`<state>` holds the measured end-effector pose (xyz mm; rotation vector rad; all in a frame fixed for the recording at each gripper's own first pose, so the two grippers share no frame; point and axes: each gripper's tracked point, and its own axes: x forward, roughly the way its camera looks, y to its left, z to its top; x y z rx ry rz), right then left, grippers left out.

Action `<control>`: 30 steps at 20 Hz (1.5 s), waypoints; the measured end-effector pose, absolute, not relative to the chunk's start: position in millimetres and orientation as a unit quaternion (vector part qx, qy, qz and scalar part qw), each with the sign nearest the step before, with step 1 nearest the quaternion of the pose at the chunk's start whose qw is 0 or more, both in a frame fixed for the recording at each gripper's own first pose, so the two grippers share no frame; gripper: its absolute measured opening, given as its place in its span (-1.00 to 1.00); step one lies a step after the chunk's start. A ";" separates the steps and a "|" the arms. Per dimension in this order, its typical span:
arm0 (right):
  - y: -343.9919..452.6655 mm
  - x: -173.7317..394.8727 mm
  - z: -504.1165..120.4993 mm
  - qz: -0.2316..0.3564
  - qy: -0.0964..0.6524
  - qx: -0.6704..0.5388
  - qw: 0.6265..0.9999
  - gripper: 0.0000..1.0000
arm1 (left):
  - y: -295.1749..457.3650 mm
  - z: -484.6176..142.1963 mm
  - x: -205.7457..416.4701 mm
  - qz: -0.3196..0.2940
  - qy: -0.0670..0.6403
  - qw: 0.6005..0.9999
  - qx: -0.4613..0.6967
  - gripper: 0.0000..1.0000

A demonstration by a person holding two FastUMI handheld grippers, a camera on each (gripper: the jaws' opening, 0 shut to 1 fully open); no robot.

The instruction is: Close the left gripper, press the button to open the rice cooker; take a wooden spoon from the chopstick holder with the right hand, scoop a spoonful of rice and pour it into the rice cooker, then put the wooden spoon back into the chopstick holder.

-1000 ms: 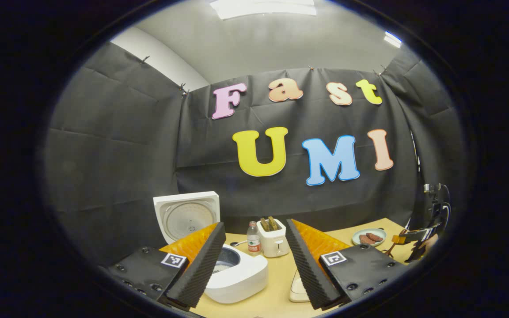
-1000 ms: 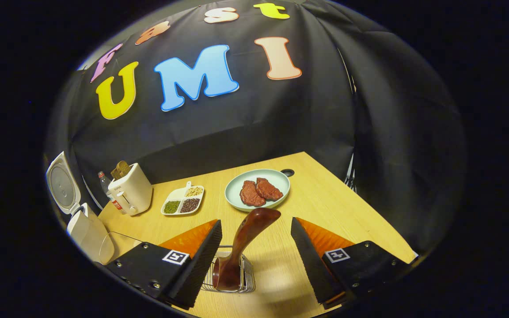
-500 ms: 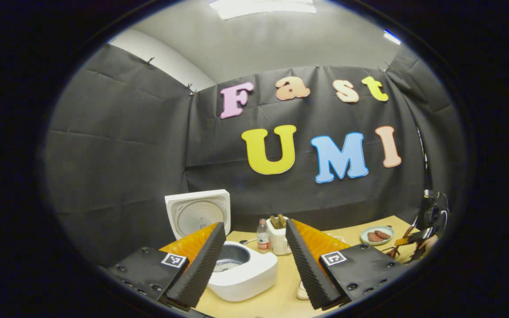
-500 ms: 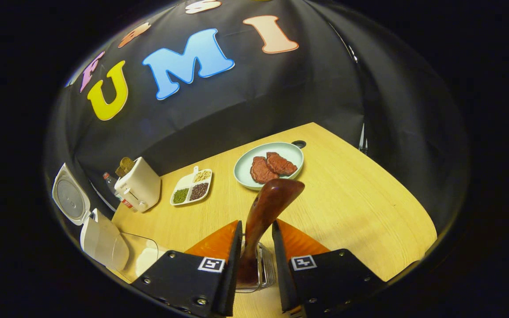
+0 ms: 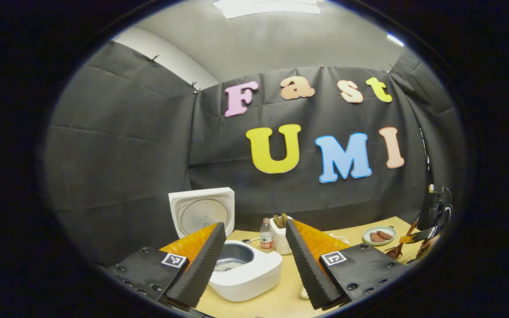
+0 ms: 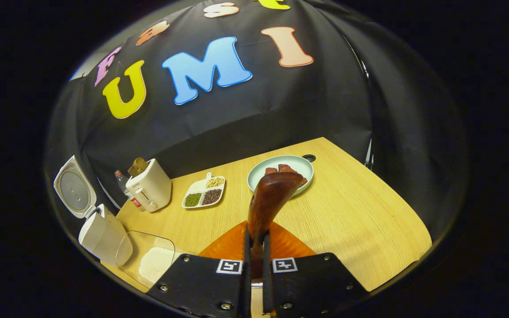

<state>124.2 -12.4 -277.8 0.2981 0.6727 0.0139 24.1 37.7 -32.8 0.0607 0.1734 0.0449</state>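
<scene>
Right gripper (image 6: 254, 260) clamped on spoon (image 6: 268, 198), handle upright, tip leaning far-right. Left gripper (image 5: 254, 260) apart, near open cooker (image 5: 245, 276).

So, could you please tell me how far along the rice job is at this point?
Done: the rice cooker stands open, lid up. In hand: the right tongs are shut on the wooden spoon. Left: scooping rice from the clear container, pouring it into the cooker, returning the spoon. The left tongs are open.

Both views look across the table (image 6: 347, 212) toward the wall, sharing the rice cooker (image 5: 245, 276) and toaster (image 6: 153, 190).
</scene>
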 end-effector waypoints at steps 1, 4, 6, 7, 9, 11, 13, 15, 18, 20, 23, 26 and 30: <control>-12.8 125.2 -270.6 0.005 0.322 0.142 0.936 -0.79 | 41.2 -34.5 26.0 0.023 0.086 0.996 0.028 0.90; -13.7 128.3 -245.1 0.006 0.303 0.131 0.944 -0.79 | 43.3 -35.9 26.7 0.016 0.083 0.996 0.023 0.90; -11.3 129.1 -227.4 0.007 0.291 0.133 0.948 -0.78 | 46.2 -37.2 30.7 0.011 0.083 0.996 0.018 0.90; -9.2 128.7 -221.4 0.009 0.286 0.136 0.948 -0.79 | 47.5 -39.3 30.6 0.008 0.082 0.996 0.016 0.90; 0.5 127.6 -208.1 0.020 0.280 0.140 0.950 -0.79 | 49.4 -41.4 31.9 0.002 0.084 0.996 0.011 0.90; 11.7 125.9 -196.6 0.030 0.272 0.136 0.952 -0.78 | 54.2 -44.9 34.5 -0.003 0.084 0.996 0.008 0.90; 26.1 125.0 -188.1 0.040 0.265 0.133 0.954 -0.79 | 59.2 -46.1 37.4 -0.007 0.086 0.996 0.004 0.90; 41.0 123.7 -181.9 0.044 0.258 0.133 0.956 -0.78 | 65.7 -48.1 38.3 -0.010 0.088 0.996 0.000 0.90; 63.3 122.0 -180.1 0.050 0.251 0.122 0.959 -0.79 | 80.1 -53.4 40.0 -0.010 0.091 0.996 0.006 0.90; 81.2 119.3 -181.9 0.060 0.253 0.122 0.958 -0.79 | 91.1 -55.3 38.4 -0.008 0.093 0.996 0.004 0.90; 102.0 117.8 -186.3 0.064 0.247 0.124 0.959 -0.78 | 104.9 -62.1 37.6 -0.006 0.098 0.995 -0.003 0.90; 124.2 114.7 -201.0 0.074 0.254 0.121 0.957 -0.79 | 120.0 -67.3 37.7 -0.003 0.101 0.995 0.003 0.93; 143.9 113.5 -224.8 0.074 0.257 0.103 0.958 -0.78 | 132.7 -82.3 38.0 -0.003 0.117 0.993 -0.005 0.90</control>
